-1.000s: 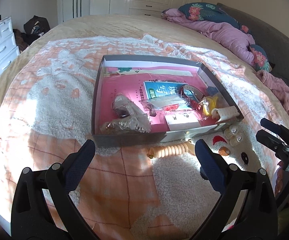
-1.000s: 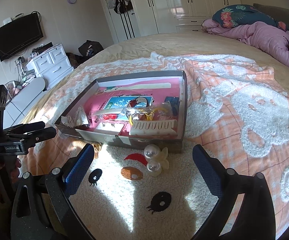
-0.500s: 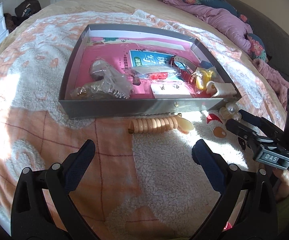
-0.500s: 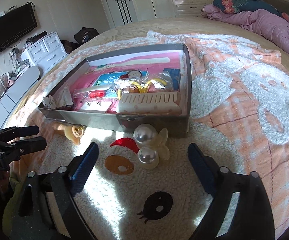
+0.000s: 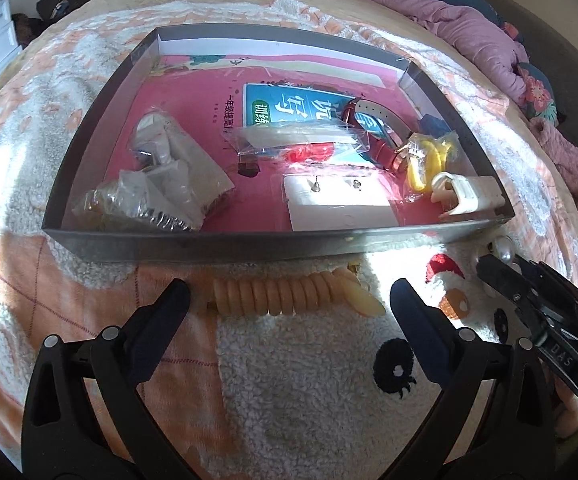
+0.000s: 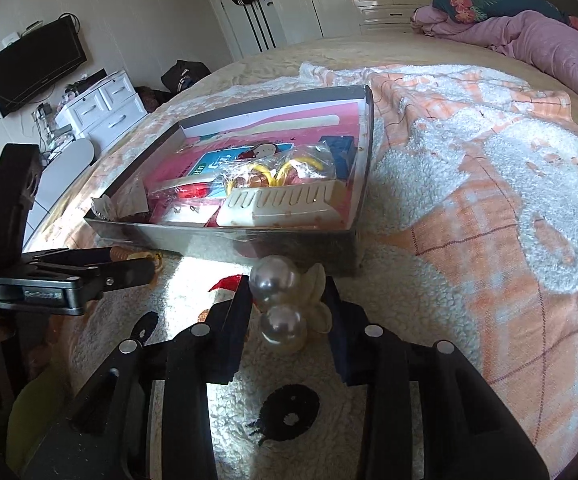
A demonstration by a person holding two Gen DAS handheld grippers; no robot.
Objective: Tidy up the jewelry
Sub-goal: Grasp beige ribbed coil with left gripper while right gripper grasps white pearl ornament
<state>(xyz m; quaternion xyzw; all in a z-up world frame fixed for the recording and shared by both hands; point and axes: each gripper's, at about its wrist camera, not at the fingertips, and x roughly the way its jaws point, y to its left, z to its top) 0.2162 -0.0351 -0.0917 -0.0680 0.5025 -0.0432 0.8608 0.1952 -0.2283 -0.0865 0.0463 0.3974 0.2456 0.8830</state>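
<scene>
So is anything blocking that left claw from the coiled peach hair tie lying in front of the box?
Nothing visible does. The left gripper is open, and the coiled hair tie lies on the blanket right between its fingertips, just outside the box wall.

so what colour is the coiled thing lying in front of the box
Pale peach-orange, with a glossy yellowish end piece; the coiled band shows best in the left wrist view.

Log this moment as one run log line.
task: organize jewelry | right gripper: jaws around pearl hair clip on blanket, contact unclear | left gripper: open over coiled hair tie | tray: holds other items
</scene>
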